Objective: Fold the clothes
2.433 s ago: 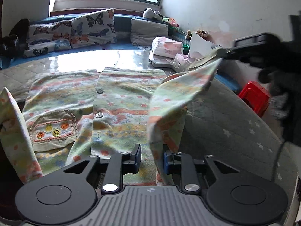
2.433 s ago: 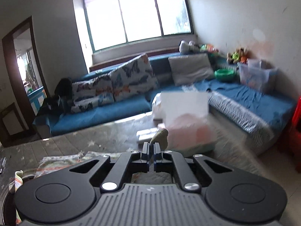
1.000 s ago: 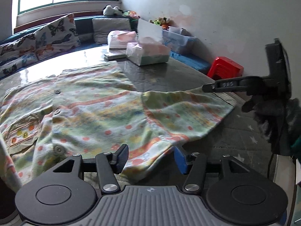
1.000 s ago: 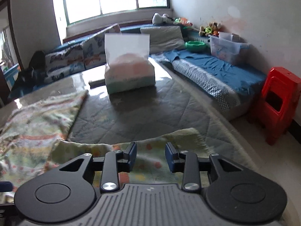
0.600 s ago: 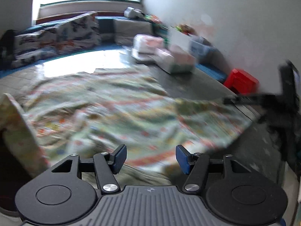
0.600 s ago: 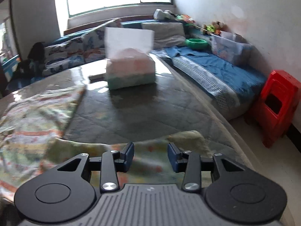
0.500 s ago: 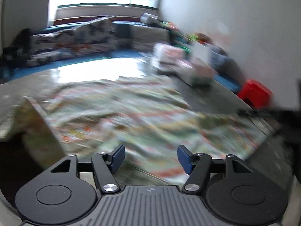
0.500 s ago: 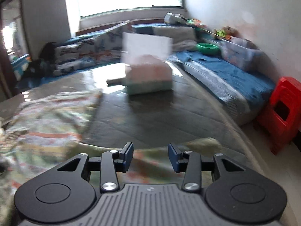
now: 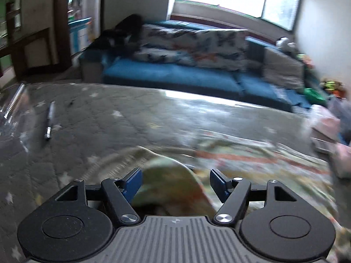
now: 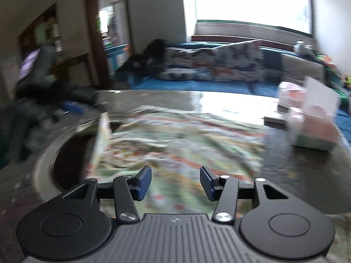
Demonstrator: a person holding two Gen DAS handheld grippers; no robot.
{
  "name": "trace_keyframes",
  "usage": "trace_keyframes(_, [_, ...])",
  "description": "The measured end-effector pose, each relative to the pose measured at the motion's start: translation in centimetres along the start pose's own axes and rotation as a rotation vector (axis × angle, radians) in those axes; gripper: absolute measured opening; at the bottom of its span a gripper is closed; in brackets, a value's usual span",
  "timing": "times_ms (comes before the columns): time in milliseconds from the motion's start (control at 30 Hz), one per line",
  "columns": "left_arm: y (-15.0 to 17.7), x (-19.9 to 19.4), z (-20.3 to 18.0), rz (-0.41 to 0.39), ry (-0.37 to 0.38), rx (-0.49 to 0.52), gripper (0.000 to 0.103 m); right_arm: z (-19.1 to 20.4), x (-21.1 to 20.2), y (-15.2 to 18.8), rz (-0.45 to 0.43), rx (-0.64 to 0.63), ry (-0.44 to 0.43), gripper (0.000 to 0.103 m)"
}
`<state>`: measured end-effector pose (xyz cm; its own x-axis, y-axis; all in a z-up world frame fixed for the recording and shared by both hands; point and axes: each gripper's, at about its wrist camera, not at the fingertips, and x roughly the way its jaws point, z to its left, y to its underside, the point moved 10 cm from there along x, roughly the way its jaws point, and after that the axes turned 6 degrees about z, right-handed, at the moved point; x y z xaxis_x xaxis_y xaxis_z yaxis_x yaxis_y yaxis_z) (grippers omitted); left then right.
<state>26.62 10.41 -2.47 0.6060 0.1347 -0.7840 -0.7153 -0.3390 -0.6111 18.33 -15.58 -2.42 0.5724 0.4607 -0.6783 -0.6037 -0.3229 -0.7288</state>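
A pale green garment with orange stripes and dots [image 10: 179, 144] lies spread on the grey quilted table [image 9: 92, 122]. Both views are blurred by motion. My left gripper [image 9: 174, 180] is open, and a raised hump of the garment's left sleeve [image 9: 169, 184] sits between its blue-padded fingers [image 9: 132, 182]. My right gripper [image 10: 175, 183] is open and empty, low over the garment's near part. The sleeve [image 10: 102, 140] also shows in the right wrist view, standing up at the garment's left edge beside a dark round opening.
A pen [image 9: 49, 123] and a spiral notebook [image 9: 13, 105] lie on the table at the left. A tissue box [image 10: 313, 129] and flat packets [image 10: 287, 96] stand at the right. A blue sofa with butterfly cushions [image 9: 193, 46] runs behind the table.
Both grippers let go of the right sleeve, which now lies flat, and swung left. The left gripper now stands open around the garment's left sleeve. The right gripper opened wider.
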Motion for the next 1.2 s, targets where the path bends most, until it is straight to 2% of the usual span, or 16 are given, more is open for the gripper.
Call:
trace_keyframes(200, [-2.0,4.1,2.8,0.117,-0.074,-0.095,0.071,4.2,1.7,0.0,0.027,-0.067,-0.088,0.05])
trace_keyframes(467, [-1.7,7.1,4.2,0.225,-0.123,-0.131,0.063,7.9,2.4,0.2,0.04,-0.138,-0.173,0.05])
trace_keyframes(567, [-1.5,6.7,4.3,0.221,-0.139,-0.109,0.054,9.0,2.7,0.4,0.048,-0.162,-0.191,0.05])
trace_keyframes(600, [-1.5,6.6,4.3,0.218,-0.145,-0.1,0.047,9.2,2.9,0.5,0.051,-0.168,-0.192,0.05])
trace_keyframes(633, [-1.5,6.3,4.4,0.209,-0.143,-0.096,0.036,9.5,3.0,0.6,0.055,-0.171,-0.195,0.05])
trace_keyframes(700, [-1.6,5.4,4.9,0.172,-0.107,-0.108,0.026,9.9,3.4,0.9,0.065,-0.17,-0.202,0.05])
trace_keyframes(733, [-1.7,4.9,5.2,0.153,-0.09,-0.113,0.016,10.1,3.5,1.0,0.067,-0.175,-0.204,0.05])
trace_keyframes(833, [-1.9,3.4,6.0,0.096,-0.036,-0.13,0.013,10.8,3.9,1.5,0.072,-0.191,-0.209,0.05])
trace_keyframes(1033, [-2.4,0.0,7.8,-0.024,0.072,-0.164,0.012,12.3,4.6,2.3,0.083,-0.222,-0.219,0.047])
trace_keyframes(1133, [-2.2,-3.6,9.9,-0.126,0.13,-0.179,0.012,12.8,5.0,2.7,0.093,-0.225,-0.227,0.035])
trace_keyframes(1200, [-1.9,-5.1,11.7,-0.171,0.13,-0.184,0.012,13.0,5.3,2.9,0.097,-0.219,-0.232,0.033])
